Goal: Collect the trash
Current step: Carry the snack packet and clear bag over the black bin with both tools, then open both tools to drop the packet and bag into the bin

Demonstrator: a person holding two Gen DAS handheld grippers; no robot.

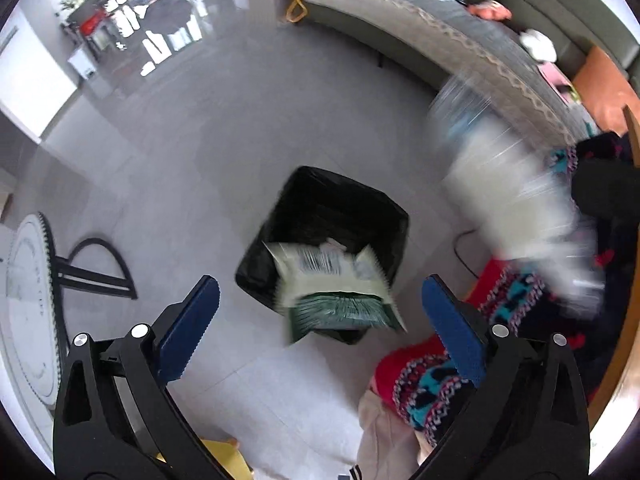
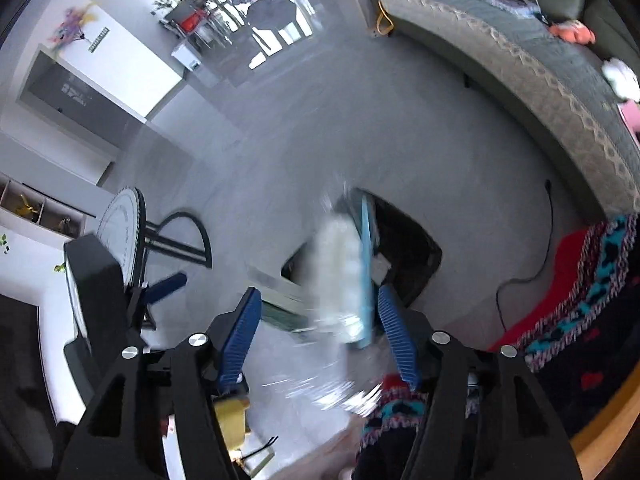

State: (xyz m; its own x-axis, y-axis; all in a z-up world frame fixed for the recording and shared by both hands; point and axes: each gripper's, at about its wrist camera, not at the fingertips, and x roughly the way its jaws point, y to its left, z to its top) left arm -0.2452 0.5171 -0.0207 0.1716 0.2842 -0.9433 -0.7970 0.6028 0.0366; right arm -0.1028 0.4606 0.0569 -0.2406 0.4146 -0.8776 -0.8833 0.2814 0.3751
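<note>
As both sets of tongs hang over the black-lined square waste bin (image 1: 320,216), two pieces of trash blur in mid-air above its mouth.

The left gripper (image 1: 320,332) stands wide open and empty, with a pale green printed paper packet (image 1: 336,280) just beyond its blue pads, over the bin's near rim. The right gripper (image 2: 320,336) is partly open; a clear plastic bottle with a white label (image 2: 340,264) lies smeared between its jaws, and whether a pad touches it cannot be told. Both items look light: the packet thin, floppy and apt to drift, best pinched at an edge; the bottle smooth and crushable, best taken across its middle. A grey sofa (image 1: 460,36) and a red patterned knit blanket (image 1: 508,296) flank the tiled floor (image 1: 224,128).
</note>
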